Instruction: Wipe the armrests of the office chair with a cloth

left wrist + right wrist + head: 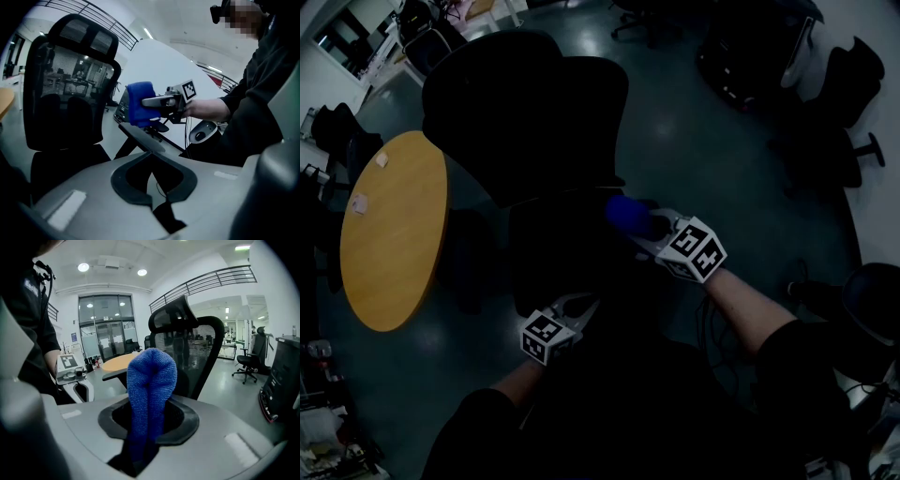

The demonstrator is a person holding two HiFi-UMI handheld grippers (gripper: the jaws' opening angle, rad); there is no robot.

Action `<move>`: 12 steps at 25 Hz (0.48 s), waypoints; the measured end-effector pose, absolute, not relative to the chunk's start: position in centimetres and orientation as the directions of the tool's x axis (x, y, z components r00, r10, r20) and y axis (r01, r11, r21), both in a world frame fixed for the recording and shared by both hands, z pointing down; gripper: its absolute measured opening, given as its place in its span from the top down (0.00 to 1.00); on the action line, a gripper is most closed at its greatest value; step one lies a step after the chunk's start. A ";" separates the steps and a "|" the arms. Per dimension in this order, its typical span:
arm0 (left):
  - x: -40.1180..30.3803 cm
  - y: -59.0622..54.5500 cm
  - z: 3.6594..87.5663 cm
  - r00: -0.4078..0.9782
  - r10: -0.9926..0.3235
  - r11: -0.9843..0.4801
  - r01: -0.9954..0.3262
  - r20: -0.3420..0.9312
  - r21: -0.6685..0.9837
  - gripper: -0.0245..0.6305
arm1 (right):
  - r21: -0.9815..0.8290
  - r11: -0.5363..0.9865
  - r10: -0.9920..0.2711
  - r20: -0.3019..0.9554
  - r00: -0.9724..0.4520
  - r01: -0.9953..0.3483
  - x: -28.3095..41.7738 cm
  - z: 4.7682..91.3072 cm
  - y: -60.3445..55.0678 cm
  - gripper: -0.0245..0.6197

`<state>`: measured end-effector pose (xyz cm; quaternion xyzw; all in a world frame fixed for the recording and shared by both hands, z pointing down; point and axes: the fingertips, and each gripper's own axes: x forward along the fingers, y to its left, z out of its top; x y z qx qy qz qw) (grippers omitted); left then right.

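The blue knitted cloth (151, 380), doubled into a rounded fold and pinched between the jaws of the right gripper (649, 225), sits just above the dark, flat armrest (140, 137) of the black mesh-backed office chair (70, 84).

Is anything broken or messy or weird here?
No, nothing stands out. The office chair stands upright. The blue cloth is folded over and pinched in the right claw, just above an armrest. The left claw holds nothing.
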<state>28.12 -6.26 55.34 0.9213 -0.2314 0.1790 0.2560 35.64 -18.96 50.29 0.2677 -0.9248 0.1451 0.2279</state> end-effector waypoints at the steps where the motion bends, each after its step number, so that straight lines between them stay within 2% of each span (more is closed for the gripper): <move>1: 29.1 -6.1 55.5 0.833 -0.320 -0.769 -0.507 0.451 0.390 0.94 | -0.140 0.817 -0.427 0.504 -0.751 -0.559 36.1 50.5 -19.6 0.79; 6: 33.7 -4.6 58.2 0.846 -0.203 -0.788 -0.440 0.493 0.431 0.94 | -0.096 0.818 -0.441 0.530 -0.725 -0.568 38.0 51.6 -24.5 0.79; 12: 37.1 -3.3 61.2 0.864 -0.097 -0.719 -0.404 0.494 0.566 0.94 | -0.005 0.835 -0.442 0.590 -0.675 -0.551 37.4 55.0 -30.1 0.79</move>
